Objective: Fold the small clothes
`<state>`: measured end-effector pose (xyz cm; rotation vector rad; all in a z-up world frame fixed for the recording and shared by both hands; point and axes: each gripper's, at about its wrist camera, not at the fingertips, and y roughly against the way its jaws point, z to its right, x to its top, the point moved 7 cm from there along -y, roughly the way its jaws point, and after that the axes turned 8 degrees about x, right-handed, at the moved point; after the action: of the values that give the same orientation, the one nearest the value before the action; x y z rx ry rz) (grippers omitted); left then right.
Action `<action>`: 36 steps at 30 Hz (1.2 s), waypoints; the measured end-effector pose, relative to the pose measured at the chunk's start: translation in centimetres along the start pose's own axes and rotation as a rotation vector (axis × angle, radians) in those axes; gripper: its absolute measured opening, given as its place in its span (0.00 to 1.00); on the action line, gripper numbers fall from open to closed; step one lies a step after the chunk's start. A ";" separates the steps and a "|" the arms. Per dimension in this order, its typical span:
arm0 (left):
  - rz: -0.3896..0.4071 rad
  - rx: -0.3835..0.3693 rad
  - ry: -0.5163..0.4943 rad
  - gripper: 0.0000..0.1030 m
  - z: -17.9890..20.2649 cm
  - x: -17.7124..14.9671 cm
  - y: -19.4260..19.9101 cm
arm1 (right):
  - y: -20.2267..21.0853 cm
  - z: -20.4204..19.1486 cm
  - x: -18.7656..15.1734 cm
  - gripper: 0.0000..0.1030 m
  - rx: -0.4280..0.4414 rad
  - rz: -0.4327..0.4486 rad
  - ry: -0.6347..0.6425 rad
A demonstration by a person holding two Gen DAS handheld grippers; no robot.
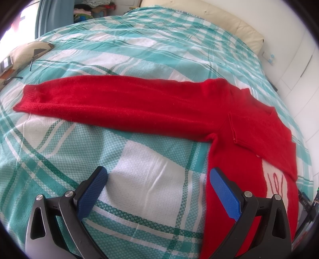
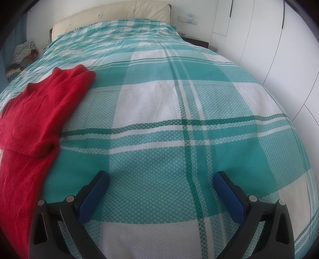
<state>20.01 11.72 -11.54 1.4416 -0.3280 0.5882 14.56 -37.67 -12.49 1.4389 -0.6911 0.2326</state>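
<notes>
A red sweater [image 1: 249,127] lies flat on the teal and white plaid bedspread [image 1: 151,179]. One long sleeve [image 1: 111,101] stretches out to the left; the other sleeve is folded over the chest. A white patch with red marks [image 1: 277,185] shows on the body. My left gripper [image 1: 158,173] is open just above the bedspread, its right blue pad [image 1: 225,193] over the sweater's left edge, nothing held. In the right wrist view the sweater [image 2: 39,111] lies at the far left, and my right gripper [image 2: 161,175] hangs open over bare bedspread [image 2: 179,123], well to the sweater's right.
A cream headboard [image 2: 111,14] closes the far end of the bed. White wardrobe doors [image 2: 279,49] stand along the right side. A patterned cushion [image 1: 26,53] with a small device [image 1: 6,62] lies at the left edge. Piled clothes [image 2: 22,53] sit beyond the bed's left.
</notes>
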 end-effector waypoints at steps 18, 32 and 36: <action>0.038 0.021 -0.022 1.00 0.1 0.2 0.9 | 0.0 0.0 0.0 1.00 0.000 0.000 0.000; 0.037 0.027 -0.033 1.00 0.4 0.1 1.0 | 0.0 0.0 0.0 1.00 0.000 0.000 0.000; 0.048 0.045 -0.042 1.00 0.3 0.2 1.1 | 0.0 0.0 0.0 1.00 0.000 0.000 0.000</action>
<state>19.60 11.48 -10.47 1.4947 -0.3856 0.6086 14.54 -37.66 -12.52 1.4391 -0.6912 0.2327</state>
